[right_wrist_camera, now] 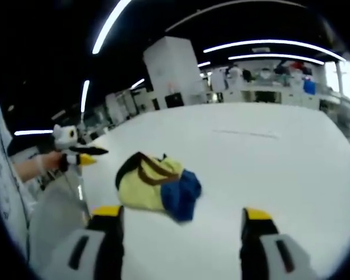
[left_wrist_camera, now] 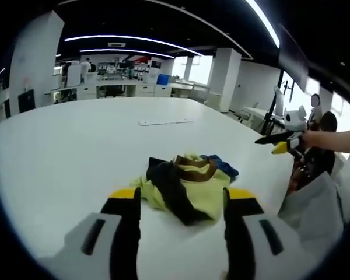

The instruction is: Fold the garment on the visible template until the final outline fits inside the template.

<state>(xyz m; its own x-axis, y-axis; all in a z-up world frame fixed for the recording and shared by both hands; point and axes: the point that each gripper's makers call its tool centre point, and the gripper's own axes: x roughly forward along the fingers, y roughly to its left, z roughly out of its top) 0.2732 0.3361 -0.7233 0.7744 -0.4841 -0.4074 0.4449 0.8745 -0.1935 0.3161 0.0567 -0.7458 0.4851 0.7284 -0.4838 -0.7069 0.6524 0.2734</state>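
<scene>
A crumpled garment (left_wrist_camera: 186, 184), pale yellow with black, brown and blue parts, lies in a heap on the white table (left_wrist_camera: 76, 146). My left gripper (left_wrist_camera: 182, 197) hovers just short of it, open, with the heap seen between its yellow-tipped jaws. In the right gripper view the same garment (right_wrist_camera: 154, 184) lies ahead and to the left of my right gripper (right_wrist_camera: 182, 214), which is open and holds nothing. A thin flat white template (left_wrist_camera: 165, 122) lies farther back on the table, also visible as a faint template (right_wrist_camera: 245, 133). Each gripper shows in the other view: right gripper (left_wrist_camera: 280, 143), left gripper (right_wrist_camera: 84, 154).
The table edge (left_wrist_camera: 280, 192) runs close on the right, with a grey sleeve (left_wrist_camera: 312, 204) beside it. A person (left_wrist_camera: 324, 125) sits beyond that edge. Pillars (left_wrist_camera: 224, 79) and desks (left_wrist_camera: 122, 87) stand at the back of the room.
</scene>
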